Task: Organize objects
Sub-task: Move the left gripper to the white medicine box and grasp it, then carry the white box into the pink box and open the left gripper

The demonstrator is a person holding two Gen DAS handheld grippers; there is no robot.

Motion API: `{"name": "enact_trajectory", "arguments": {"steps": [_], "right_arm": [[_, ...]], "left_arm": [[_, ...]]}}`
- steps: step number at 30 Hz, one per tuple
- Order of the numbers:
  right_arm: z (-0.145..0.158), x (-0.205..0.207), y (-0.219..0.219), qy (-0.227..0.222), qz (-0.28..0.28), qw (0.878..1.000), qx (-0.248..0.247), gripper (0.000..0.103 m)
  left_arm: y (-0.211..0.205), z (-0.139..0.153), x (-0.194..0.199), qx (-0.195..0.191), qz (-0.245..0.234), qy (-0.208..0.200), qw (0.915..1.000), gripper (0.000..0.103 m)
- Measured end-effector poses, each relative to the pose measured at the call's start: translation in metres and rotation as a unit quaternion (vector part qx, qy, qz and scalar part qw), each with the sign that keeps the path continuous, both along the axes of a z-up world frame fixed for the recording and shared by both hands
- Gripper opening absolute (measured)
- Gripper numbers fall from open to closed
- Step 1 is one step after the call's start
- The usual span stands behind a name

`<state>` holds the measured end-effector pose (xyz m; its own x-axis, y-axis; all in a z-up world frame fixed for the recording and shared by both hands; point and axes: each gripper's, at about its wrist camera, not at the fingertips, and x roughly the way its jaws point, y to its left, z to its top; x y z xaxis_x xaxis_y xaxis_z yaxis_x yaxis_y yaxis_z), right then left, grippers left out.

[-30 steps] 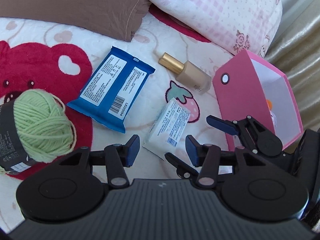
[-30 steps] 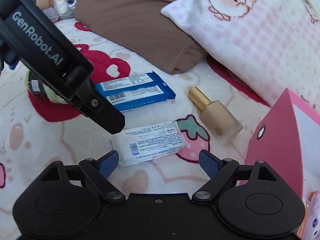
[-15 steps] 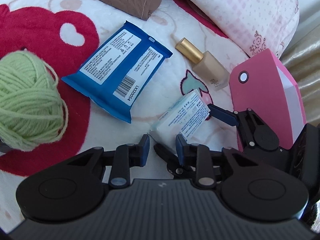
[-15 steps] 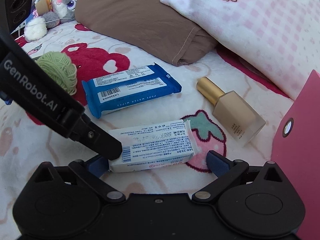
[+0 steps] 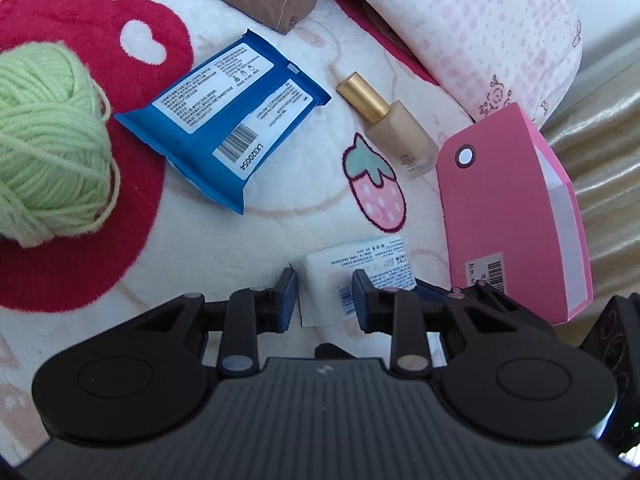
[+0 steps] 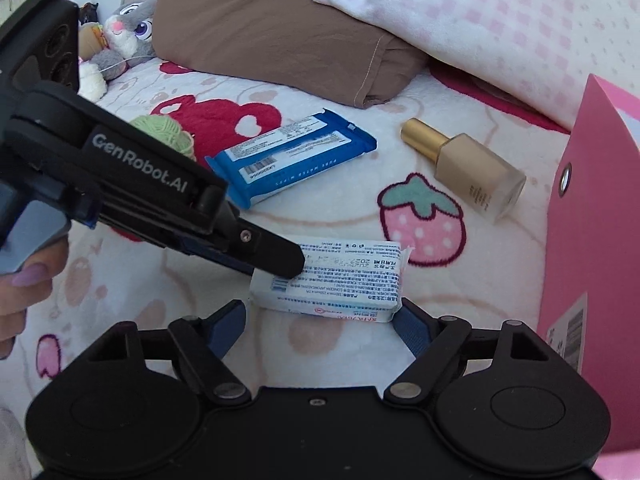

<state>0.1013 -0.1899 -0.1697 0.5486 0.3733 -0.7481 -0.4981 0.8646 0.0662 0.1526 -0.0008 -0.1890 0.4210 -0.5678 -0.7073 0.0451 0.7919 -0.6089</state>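
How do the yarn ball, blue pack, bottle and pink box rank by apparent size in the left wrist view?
1. Pink box and blue pack: look alike, no ranking.
2. Yarn ball, cut by the frame edge.
3. Bottle, clearly smallest.

**Two wrist cameras, low over one bedspread**

The left wrist camera sits just behind the left gripper (image 5: 324, 300) and looks steeply down at the blanket (image 5: 248, 236) from close range. The right wrist camera rides behind the right gripper (image 6: 320, 326), tilted shallower, facing across the bed toward the pillows (image 6: 280, 28). Both views share the white packet (image 5: 352, 268) (image 6: 340, 280), blue wipes pack (image 5: 228, 120) (image 6: 288, 160), foundation bottle (image 5: 396, 128) (image 6: 468, 164), green yarn (image 5: 44, 136) (image 6: 168, 132) and pink box (image 5: 508, 216) (image 6: 592, 216). The left gripper also crosses the right view.
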Motion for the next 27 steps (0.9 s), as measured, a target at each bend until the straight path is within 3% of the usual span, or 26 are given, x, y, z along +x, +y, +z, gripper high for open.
{"name": "enact_trajectory", "arguments": {"steps": [3,7,9,14,20,27], "right_arm": [[-0.002,-0.002,-0.003,-0.010,-0.006,1.000,-0.009,0.085],[-0.003,0.003,-0.008,-0.029,-0.023,0.999,0.019,0.084],[-0.007,0.002,-0.008,-0.028,-0.017,0.999,0.022,0.073],[0.008,-0.014,-0.009,-0.035,-0.029,0.999,0.012,0.060],[0.057,-0.048,-0.012,-0.069,-0.031,0.997,-0.024,0.060],[0.126,-0.080,-0.041,-0.125,-0.050,0.990,-0.051,0.062]], "left_arm": [[-0.002,-0.002,-0.001,0.002,0.008,-0.001,1.0000,0.029],[-0.003,-0.002,-0.003,0.002,0.014,-0.005,0.9999,0.029],[-0.003,0.000,-0.005,-0.002,0.014,-0.008,0.9999,0.027],[-0.002,0.015,-0.016,-0.014,0.012,-0.007,0.9998,0.027],[-0.016,0.060,-0.040,-0.015,-0.021,-0.027,0.9993,0.027],[-0.050,0.139,-0.060,-0.014,-0.078,-0.077,0.9939,0.027]]}}
